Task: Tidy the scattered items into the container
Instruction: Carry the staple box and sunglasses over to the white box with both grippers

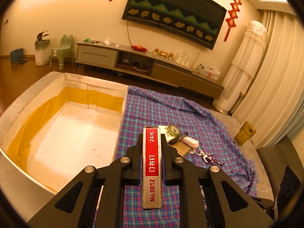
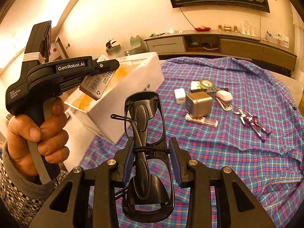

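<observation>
My left gripper (image 1: 152, 148) is shut on a red-and-silver staple box (image 1: 152, 167), held above the plaid cloth beside the white container (image 1: 57, 133), whose inside is empty with yellow-taped walls. In the right wrist view the left gripper (image 2: 106, 66) holds the staple box (image 2: 96, 86) over the container's (image 2: 136, 76) edge. My right gripper (image 2: 152, 155) is shut on folded black glasses (image 2: 146, 152), held above the cloth. On the cloth lie a tape roll (image 2: 206, 83), gold tin (image 2: 198, 104), white stapler (image 2: 225, 98), white charger (image 2: 180, 95) and purple figure (image 2: 250, 121).
The plaid cloth (image 2: 228, 161) covers a grey table. A marker (image 1: 178, 138) and a flat packet (image 2: 201, 120) lie among the items. A TV cabinet (image 1: 152, 64) stands against the far wall, with curtains (image 1: 275, 76) at the right.
</observation>
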{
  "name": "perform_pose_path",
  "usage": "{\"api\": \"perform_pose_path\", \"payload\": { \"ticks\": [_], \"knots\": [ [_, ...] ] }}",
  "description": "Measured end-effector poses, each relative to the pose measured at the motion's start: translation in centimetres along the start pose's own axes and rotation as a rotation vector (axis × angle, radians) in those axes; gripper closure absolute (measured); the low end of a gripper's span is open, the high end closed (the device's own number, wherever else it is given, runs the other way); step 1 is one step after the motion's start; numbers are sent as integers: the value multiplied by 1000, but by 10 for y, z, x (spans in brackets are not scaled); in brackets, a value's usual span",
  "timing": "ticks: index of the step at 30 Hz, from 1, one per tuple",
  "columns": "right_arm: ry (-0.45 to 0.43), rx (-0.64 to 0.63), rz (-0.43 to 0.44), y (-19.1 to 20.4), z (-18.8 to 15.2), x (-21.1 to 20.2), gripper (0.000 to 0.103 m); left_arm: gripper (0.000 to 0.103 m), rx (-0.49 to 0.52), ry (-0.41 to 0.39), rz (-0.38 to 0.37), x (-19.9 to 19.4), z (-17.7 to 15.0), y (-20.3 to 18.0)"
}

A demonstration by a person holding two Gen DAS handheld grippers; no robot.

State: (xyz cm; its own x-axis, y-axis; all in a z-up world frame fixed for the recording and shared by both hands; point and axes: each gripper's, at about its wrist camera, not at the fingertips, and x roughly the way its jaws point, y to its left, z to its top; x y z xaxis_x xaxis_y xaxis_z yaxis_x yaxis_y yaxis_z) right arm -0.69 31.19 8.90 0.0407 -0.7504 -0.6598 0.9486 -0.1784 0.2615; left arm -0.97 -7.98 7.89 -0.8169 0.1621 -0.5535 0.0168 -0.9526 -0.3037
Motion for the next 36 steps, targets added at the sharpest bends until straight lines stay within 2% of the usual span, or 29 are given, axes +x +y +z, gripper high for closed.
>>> {"api": "perform_pose_path", "payload": {
  "ticks": [16,23,29,36],
  "knots": [
    [-35,-55,55,57,40,7,66,88,-108,-91,11,-42,25,57],
    [-21,-34,100,70,50,16,66,88,-140,-100,28,-47,28,77],
    [-43,-34,112,79,62,10,66,88,-152,-90,77,-43,30,81],
    [-59,-11,140,85,79,4,66,88,-204,-130,85,-54,41,94]
  ]
}}
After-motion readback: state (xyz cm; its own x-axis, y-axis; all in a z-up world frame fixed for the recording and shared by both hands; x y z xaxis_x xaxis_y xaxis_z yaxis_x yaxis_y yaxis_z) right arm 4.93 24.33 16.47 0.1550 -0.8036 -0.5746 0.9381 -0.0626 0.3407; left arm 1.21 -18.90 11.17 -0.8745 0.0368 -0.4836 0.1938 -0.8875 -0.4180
